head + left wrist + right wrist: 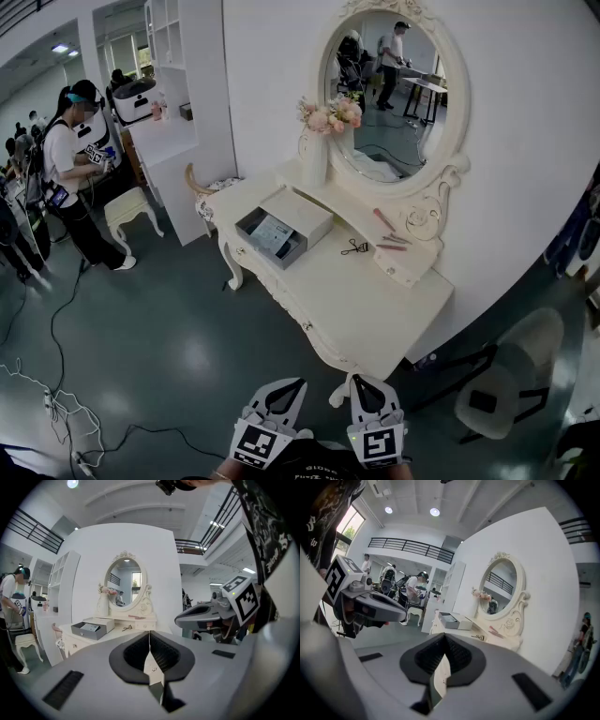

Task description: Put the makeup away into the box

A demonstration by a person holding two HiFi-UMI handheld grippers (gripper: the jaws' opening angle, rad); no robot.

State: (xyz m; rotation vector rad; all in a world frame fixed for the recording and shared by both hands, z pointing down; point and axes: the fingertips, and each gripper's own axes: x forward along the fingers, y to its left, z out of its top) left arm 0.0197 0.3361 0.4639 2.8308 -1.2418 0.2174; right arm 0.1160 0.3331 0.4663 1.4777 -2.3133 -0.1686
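Your left gripper point(150, 654) has its jaws pressed together with nothing between the pads. Your right gripper point(442, 665) is the same, closed and empty. Both are held low in front of you, side by side, pointing at the dressing table point(375, 314) and well short of it.

On the tabletop the box point(258, 246) sits open, its grey tray slid out of a white sleeve on the side toward the vase of flowers point(316, 141). The eyelash curler point(354, 247) lies flat on the bare top between the box and the raised shelf point(412, 269) under the mirror point(389, 94). A few pink pencils point(383, 221) lie on that shelf, close together.

The curler looks like thin metal, so it is probably light and stiff but slick. Taking it across the shank, near the hinge, should be more secure than gripping a finger loop. The pencils are probably light, round and quick to roll. Pinch one at mid-length, across its width, with the jaws coming down from above. Lying so close together, they may get knocked about when you reach for one.
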